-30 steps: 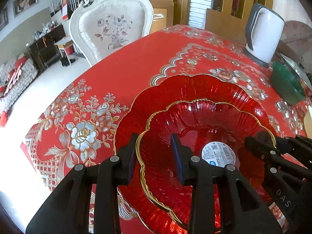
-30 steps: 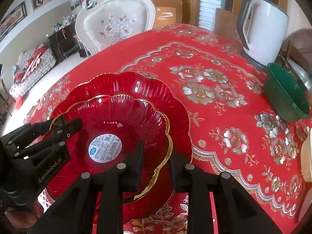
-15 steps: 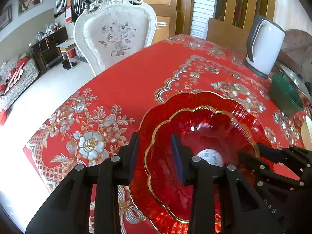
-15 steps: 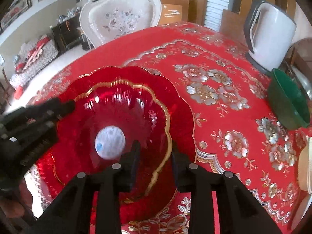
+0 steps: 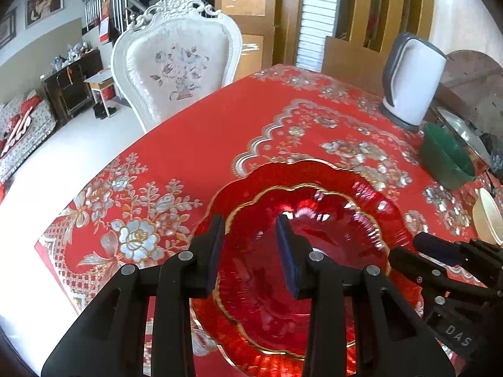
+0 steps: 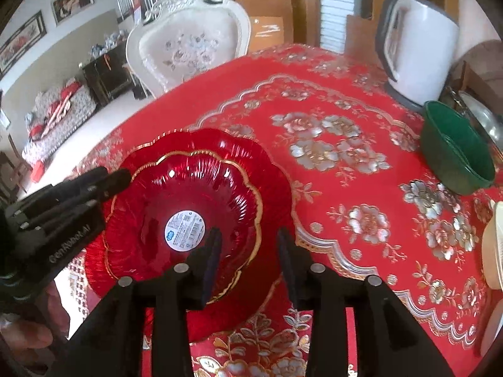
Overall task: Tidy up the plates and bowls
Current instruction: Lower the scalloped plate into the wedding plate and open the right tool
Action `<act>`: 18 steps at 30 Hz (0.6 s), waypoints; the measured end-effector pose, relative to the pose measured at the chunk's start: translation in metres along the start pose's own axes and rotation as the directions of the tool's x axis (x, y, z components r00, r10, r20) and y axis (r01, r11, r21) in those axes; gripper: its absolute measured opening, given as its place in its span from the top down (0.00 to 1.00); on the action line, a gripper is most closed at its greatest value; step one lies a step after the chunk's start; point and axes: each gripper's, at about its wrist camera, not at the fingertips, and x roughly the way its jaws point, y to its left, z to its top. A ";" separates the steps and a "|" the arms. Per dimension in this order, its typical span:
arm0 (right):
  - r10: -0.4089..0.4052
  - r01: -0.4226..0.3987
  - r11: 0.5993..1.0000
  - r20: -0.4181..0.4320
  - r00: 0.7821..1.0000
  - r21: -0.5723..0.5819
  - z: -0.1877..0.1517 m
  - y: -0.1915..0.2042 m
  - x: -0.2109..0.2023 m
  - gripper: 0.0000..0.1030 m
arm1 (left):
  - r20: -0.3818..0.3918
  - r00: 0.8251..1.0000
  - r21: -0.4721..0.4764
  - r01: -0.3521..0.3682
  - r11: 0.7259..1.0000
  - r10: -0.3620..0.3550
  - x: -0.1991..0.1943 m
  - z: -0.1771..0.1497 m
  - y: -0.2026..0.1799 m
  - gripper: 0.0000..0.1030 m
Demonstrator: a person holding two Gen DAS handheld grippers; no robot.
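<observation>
So you've got the smaller red bowl (image 6: pixel 185 216) nested in the bigger red plate (image 6: pixel 273 169), both sitting near the table's front-left corner on the red tablecloth (image 6: pixel 330 100). Your right gripper (image 6: pixel 248 251) has just been opening its jaws; they're spread now, with the bowl's near rim showing between them but the pads not pressing on it. Your left gripper (image 5: pixel 250 248) has its jaws spread too, straddling the bowl's gold edge on the other side, nothing pinched as far as I can see.

What I'd watch: that glass looks slick and scalloped, so if you clip the rim with a finger while you pull away, the bowl could skate inside the plate or the whole stack could slide toward the table edge, which is pretty close on that side. Both grippers crowd the same stack, so bumping one into the other is a real possibility as well.

Around you: a green bowl (image 6: pixel 456 150) sits well off to the right, just in front of the white kettle (image 6: pixel 418 47), and a cream bowl (image 6: pixel 493 245) peeks in at the right edge. Going for those, the kettle's the main thing to dodge. The white chair (image 6: pixel 188 50) behind the table isn't in your way.
</observation>
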 end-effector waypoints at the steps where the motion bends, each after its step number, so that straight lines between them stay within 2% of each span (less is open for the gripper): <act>1: 0.014 -0.014 1.000 0.007 1.000 0.012 0.000 -0.003 -0.004 0.62 | 0.004 1.000 0.002 0.003 1.000 -0.003 -0.002 0.000 -0.003 0.60; 4: 0.028 -0.029 0.999 0.019 0.999 0.039 0.001 -0.010 -0.013 0.62 | 0.026 0.999 0.006 0.033 0.999 -0.034 -0.009 0.004 -0.014 0.48; 7: 0.026 -0.028 0.998 0.039 0.999 0.052 0.002 -0.017 -0.023 0.61 | 0.046 0.998 0.034 0.043 0.999 -0.045 -0.016 0.008 -0.029 0.48; 11: 0.021 -0.027 0.995 0.066 0.998 0.094 0.003 -0.035 -0.035 0.55 | 0.055 0.996 0.086 0.065 0.994 -0.070 -0.021 0.014 -0.055 0.48; 18: -0.013 -0.005 0.985 0.104 0.994 0.174 0.007 -0.080 -0.056 0.54 | 0.048 0.989 0.157 0.132 0.979 -0.141 -0.022 0.024 -0.106 0.48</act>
